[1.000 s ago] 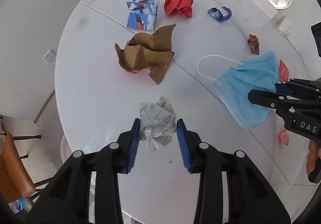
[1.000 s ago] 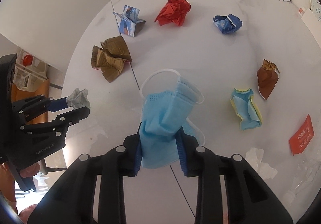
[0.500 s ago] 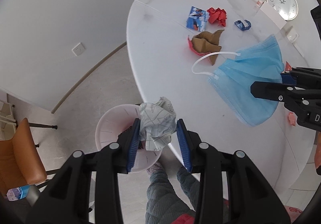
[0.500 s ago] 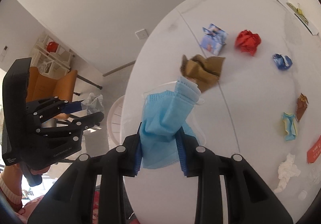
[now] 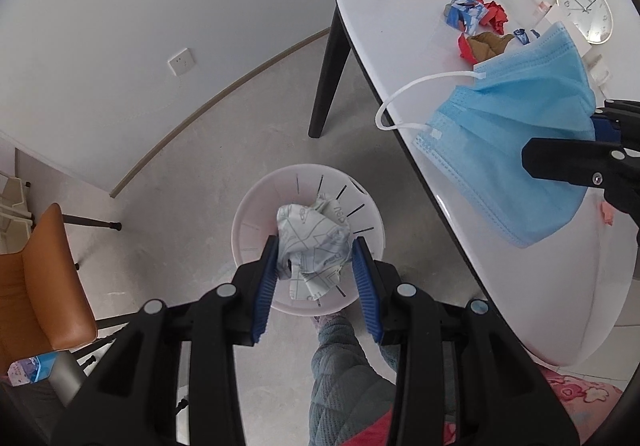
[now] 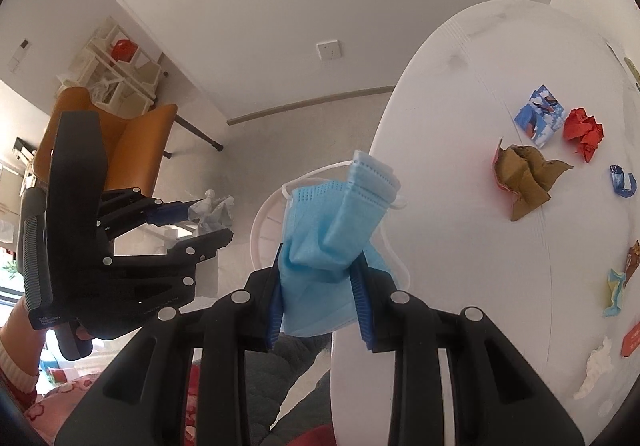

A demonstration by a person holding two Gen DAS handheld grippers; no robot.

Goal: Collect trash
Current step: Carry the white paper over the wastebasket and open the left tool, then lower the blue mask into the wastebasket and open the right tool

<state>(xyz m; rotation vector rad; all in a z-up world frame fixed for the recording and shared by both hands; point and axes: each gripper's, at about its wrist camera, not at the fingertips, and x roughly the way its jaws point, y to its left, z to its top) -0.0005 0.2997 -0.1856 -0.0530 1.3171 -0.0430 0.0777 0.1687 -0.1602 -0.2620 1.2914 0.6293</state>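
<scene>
At the far left we see an orange chair [image 5: 48,278] on the floor, well apart from the surface. Next comes our left gripper [image 5: 315,270], its jaws set narrow and pressing from both sides on a crumpled printed paper ball [image 5: 314,242]. The ball hangs in the air directly over a white waste bin [image 5: 256,214] that stands on the floor just beside the surface's near-left edge. Below the bin a grey quilted sleeve or trouser leg [image 5: 340,358] shows.

To the right lies the white oval surface [image 5: 400,26], carried on a dark leg [image 5: 328,78]. Our right gripper [image 6: 320,278] has its jaws nearly together, clamped on a blue face mask [image 6: 332,246]; the mask hangs bunched between them, one white ear loop [image 5: 404,102] trailing past the surface's left edge, between the bin and the surface.

Further right, toward the far edge of the surface, more trash lies: a blue printed wrapper [image 6: 538,114], a crumpled red paper [image 6: 584,132] just beside it, a crushed brown cardboard piece [image 6: 524,178] nearer us, and a small blue scrap [image 6: 622,180]. Along the right edge sit a yellow-and-blue wrapper [image 6: 616,292], a white tissue [image 6: 596,370] and a red card [image 6: 631,338]. A round clock [image 5: 584,14] lies at the far right corner.
</scene>
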